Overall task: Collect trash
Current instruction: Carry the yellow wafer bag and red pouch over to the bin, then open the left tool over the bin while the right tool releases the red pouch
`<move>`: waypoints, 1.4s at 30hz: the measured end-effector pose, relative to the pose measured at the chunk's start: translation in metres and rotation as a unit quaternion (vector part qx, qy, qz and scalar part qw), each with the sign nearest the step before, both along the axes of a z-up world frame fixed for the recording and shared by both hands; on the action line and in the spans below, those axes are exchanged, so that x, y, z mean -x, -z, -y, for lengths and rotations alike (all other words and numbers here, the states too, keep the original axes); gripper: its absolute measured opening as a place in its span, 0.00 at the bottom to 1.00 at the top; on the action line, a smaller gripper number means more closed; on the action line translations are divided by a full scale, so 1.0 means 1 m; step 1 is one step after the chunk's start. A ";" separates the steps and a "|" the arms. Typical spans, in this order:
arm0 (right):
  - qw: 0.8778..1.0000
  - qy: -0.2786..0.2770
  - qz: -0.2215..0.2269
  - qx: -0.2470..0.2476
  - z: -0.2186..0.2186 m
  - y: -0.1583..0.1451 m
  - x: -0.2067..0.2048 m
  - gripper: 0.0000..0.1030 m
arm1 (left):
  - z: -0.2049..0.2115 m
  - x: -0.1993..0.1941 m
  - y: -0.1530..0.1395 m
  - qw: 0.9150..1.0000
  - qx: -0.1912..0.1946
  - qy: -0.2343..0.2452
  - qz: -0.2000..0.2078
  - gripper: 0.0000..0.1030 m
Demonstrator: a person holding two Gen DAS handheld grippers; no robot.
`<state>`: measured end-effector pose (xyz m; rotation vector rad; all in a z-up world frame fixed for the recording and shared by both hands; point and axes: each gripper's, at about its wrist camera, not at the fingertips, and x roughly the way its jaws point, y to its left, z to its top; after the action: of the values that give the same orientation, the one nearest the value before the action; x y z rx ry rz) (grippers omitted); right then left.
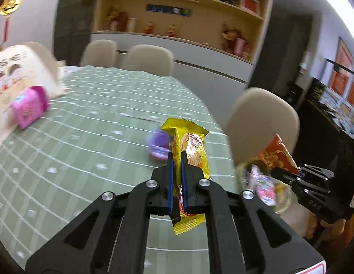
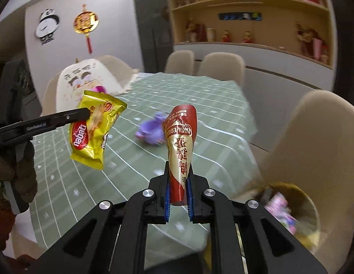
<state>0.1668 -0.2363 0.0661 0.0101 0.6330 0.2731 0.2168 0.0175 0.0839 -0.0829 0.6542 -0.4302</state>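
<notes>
Left gripper (image 1: 177, 157) clamped on crinkly yellow foil wafer wrapper (image 1: 190, 150), held above green grid-pattern tablecloth (image 1: 85, 137). Purple plastic wrapper (image 2: 151, 130) lies mid-table, blurred. Right gripper (image 2: 178, 171) pinches red-and-gold quail egg packet (image 2: 180, 141). Round tan bin (image 2: 311, 207) sits off table's right edge, wrappers inside.

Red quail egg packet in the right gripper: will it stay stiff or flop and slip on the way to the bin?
The red quail egg packet stands upright above the right gripper, so it probably holds its shape. Its glossy foil may be slippery. It seems light.
</notes>
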 end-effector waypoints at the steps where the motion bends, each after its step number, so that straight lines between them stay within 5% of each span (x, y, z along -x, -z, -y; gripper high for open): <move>1: 1.000 0.011 0.000 0.001 0.010 0.002 0.007 0.12 | 0.017 0.004 0.003 1.000 0.002 0.018 -0.004 0.05; 9: 0.995 0.099 -0.013 -0.005 0.092 0.021 0.042 0.12 | 0.130 0.011 0.032 0.991 0.011 0.127 -0.037 0.05; 29: 0.981 0.169 -0.085 -0.044 0.187 0.094 0.027 0.12 | 0.280 -0.046 0.128 0.974 -0.008 0.187 -0.125 0.06; 32: 0.980 0.171 -0.094 -0.050 0.192 0.101 0.024 0.12 | 0.290 -0.054 0.142 0.970 -0.016 0.195 -0.141 0.25; 35: 0.980 0.165 -0.098 -0.051 0.191 0.106 0.018 0.12 | 0.292 -0.058 0.149 0.968 -0.021 0.200 -0.149 0.32; 42: 0.983 0.132 -0.110 -0.063 0.171 0.114 -0.009 0.12 | 0.259 -0.053 0.109 0.980 -0.015 0.169 -0.105 0.48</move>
<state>0.1761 -0.4071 -0.0474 0.2468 0.8241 0.0551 0.2696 -0.2420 -0.0254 0.0120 0.8880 -0.7456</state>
